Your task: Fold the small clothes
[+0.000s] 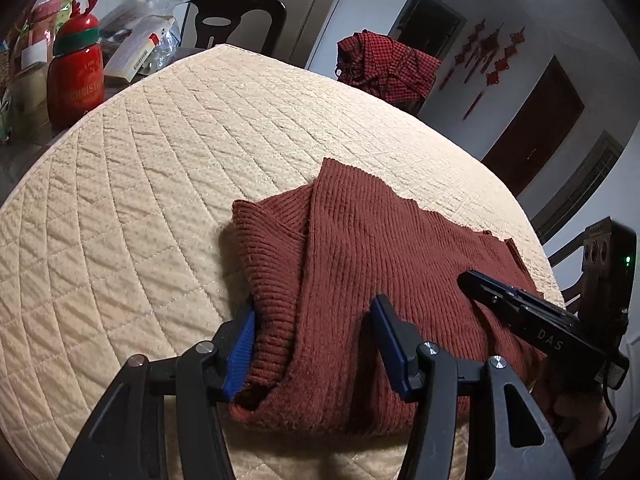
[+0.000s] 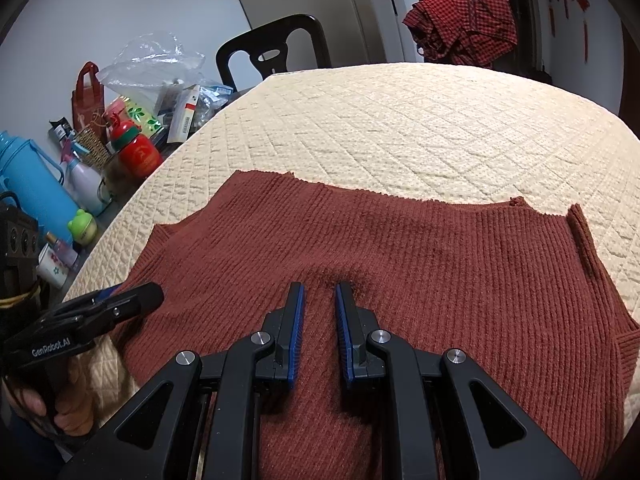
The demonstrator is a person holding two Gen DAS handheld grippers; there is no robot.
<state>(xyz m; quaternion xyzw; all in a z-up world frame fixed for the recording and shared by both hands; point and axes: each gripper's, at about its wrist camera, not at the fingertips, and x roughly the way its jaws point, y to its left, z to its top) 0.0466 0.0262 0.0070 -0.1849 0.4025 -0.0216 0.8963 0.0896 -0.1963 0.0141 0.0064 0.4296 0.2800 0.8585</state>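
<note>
A rust-red ribbed knit sweater lies partly folded on the cream quilted table cover. My left gripper is open, its blue-padded fingers astride the sweater's folded left edge, low on the cloth. In the right wrist view the sweater spreads flat, and my right gripper hovers over its middle with the jaws a narrow gap apart and nothing between them. The right gripper also shows in the left wrist view, and the left gripper in the right wrist view.
A red checked garment hangs on a chair beyond the table. A black chair stands at the far edge. Clutter at the left: a red Christmas bottle, a blue flask, bags and boxes.
</note>
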